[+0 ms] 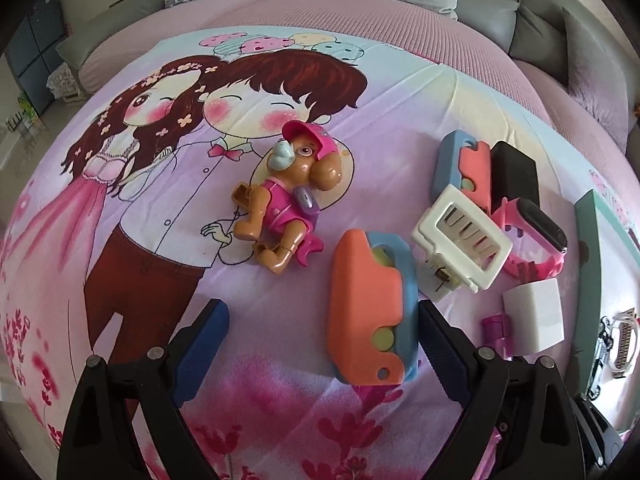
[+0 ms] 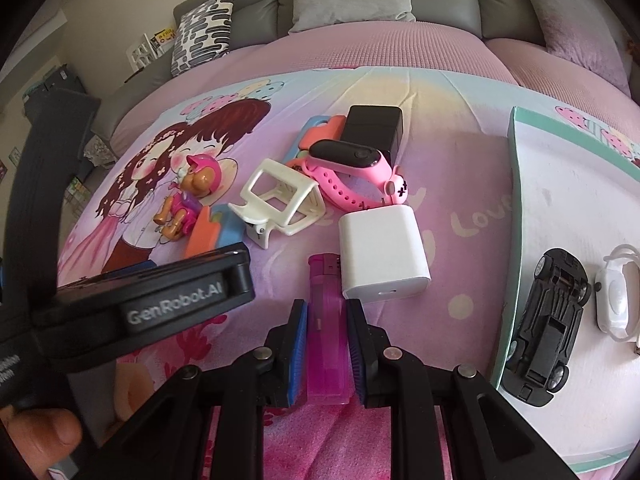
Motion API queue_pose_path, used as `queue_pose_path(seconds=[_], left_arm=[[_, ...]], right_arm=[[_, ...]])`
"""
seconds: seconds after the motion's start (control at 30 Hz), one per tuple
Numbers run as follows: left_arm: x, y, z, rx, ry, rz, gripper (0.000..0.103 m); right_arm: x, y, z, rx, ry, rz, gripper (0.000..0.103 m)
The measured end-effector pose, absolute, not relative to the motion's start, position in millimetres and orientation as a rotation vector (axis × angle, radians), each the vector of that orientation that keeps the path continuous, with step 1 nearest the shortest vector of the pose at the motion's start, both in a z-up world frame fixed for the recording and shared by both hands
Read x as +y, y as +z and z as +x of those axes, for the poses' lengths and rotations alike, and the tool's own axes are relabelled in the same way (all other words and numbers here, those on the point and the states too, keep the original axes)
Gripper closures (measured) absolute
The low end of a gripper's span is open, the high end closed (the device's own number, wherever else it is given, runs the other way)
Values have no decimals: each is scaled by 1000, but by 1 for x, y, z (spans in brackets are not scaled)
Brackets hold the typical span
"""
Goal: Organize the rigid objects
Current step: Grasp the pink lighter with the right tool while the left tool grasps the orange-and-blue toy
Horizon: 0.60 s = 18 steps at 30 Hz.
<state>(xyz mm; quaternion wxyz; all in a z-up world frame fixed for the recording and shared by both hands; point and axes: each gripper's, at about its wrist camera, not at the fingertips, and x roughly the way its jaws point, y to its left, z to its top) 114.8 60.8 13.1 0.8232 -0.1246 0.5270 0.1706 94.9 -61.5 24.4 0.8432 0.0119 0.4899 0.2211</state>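
Looking along the left gripper (image 1: 320, 340), its fingers stand wide apart, holding nothing; an orange-and-blue plastic block (image 1: 370, 312) lies between them on the cartoon-printed bedsheet (image 1: 120, 280), against the right finger. A brown-and-pink plastic puppy figure (image 1: 286, 204) lies beyond.

From the right wrist, the right gripper (image 2: 327, 344) is nearly closed around a translucent magenta lighter (image 2: 326, 320), still lying on the sheet. Only a black toy car (image 2: 548, 328) and a small white band device (image 2: 616, 300) sit on the mint-rimmed white tray (image 2: 516, 200); most of the sorting seems left.

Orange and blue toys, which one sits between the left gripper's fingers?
The nearer orange-and-blue toy, between the open left gripper; the other one lies beside the black box.
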Motion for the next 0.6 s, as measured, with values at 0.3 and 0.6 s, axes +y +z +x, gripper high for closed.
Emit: queue_pose_path(seconds=[0.3, 0.6], left_arm=[[57, 20, 116, 1089, 350, -279, 31], [60, 23, 111, 1075, 290, -306, 59]], right_arm=[[-64, 24, 95, 1039, 468, 40, 81], [-64, 24, 96, 1041, 467, 41, 81]])
